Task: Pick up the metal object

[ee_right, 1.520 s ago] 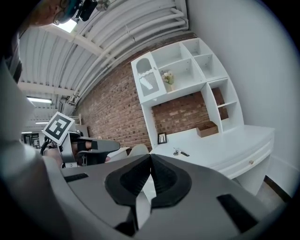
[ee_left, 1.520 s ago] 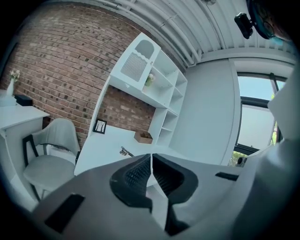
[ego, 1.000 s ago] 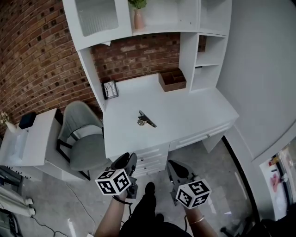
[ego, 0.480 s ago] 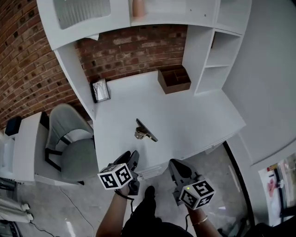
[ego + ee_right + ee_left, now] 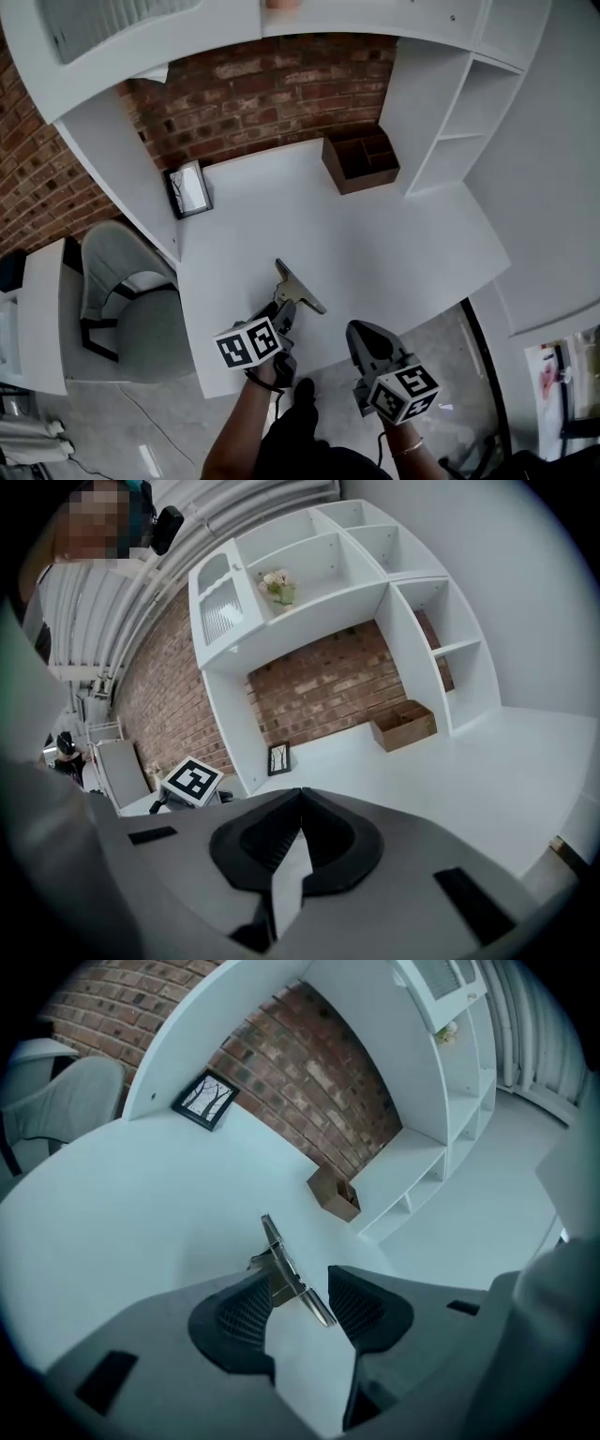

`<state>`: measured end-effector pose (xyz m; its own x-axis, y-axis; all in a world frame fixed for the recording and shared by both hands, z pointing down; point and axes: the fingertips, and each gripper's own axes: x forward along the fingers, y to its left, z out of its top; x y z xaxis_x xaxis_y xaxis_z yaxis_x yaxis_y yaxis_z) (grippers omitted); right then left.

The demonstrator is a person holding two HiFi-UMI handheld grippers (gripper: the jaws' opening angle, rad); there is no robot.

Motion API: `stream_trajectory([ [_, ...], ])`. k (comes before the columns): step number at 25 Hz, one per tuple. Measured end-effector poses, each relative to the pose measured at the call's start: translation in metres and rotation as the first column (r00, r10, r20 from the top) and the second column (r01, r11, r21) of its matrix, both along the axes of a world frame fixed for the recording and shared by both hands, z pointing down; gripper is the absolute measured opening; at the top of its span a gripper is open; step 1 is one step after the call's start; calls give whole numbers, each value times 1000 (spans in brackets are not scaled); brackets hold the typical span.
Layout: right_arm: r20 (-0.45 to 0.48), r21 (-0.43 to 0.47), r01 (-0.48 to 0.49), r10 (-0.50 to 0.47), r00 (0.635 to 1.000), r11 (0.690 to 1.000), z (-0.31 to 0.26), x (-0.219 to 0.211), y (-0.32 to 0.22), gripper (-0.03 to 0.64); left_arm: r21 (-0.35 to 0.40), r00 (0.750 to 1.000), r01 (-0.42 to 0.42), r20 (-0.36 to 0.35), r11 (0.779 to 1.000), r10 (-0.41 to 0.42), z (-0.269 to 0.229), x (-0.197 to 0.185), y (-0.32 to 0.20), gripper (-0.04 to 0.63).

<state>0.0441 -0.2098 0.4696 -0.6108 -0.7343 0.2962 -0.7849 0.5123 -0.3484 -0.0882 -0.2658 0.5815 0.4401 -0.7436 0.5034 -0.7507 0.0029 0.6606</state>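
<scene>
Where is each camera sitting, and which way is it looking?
Head view: on the person's head, looking steeply down at the white desk; both forearms, left gripper and right gripper show.
Left gripper view: rides the left gripper, facing along its opening jaws, the metal object between them.
Right gripper view: rides the right gripper, facing the shelves across the desk; its jaws are together.
Shared: all three show the brown box and picture frame.

Bright, even light; soft shadows; strong fisheye bending and dark corners.
</scene>
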Motion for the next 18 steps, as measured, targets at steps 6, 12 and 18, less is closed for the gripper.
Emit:
stream_trajectory([
  [6,5,-29,-19,19,1000,999,8,-1,-29,5,-59,999,3,-49,998,-6,13,4,-24,169],
  [12,5,-49,-21,22,1000,999,14,-2,-47,5,-103,994,9,-109,995,-21,18,8,-36,156],
  [18,20,-65,-10,11,1000,998,18,-10,-54,5,-129,990,9,-141,992,-28,22,6,-39,127],
])
